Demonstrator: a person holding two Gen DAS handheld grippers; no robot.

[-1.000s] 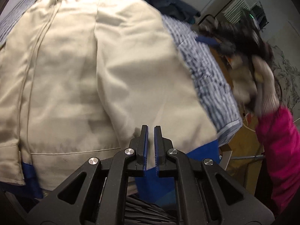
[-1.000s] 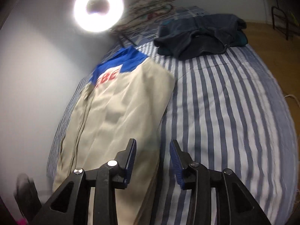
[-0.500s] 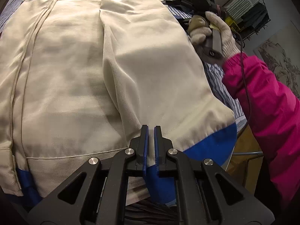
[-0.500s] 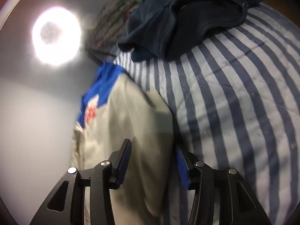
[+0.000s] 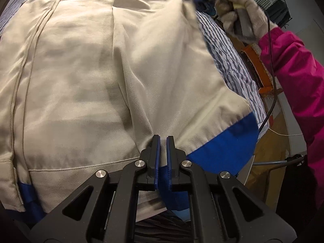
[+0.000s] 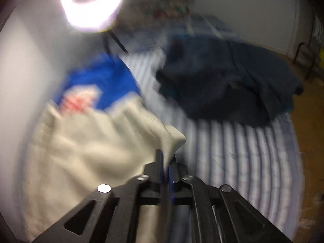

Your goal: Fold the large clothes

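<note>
Jacket (image 5: 85, 77), soft and limp cream cloth spread on the striped bed (image 6: 232, 151) ahead of both tools, is pinched at its blue hem by my left tool (image 5: 163, 141), while my right tool (image 6: 166, 162) is closing on its far shoulder edge, a sensible hold for folding.

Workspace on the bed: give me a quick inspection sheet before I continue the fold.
Surface: striped bed sheet, jacket spread on it.
Job's things: beige jacket with blue trim lying flat, one corner lifted at the far side.
Clutter: dark navy garment heaped beyond the jacket.
Grippers: left hand-held gripper shut on the jacket's blue hem; right hand-held gripper closing, beige jacket fabric pinched between its jaws.
Cables: black cable hanging from the gloved hand past the pink sleeve.
Surroundings: ring light glaring near the wall; wooden floor beside the bed.
</note>
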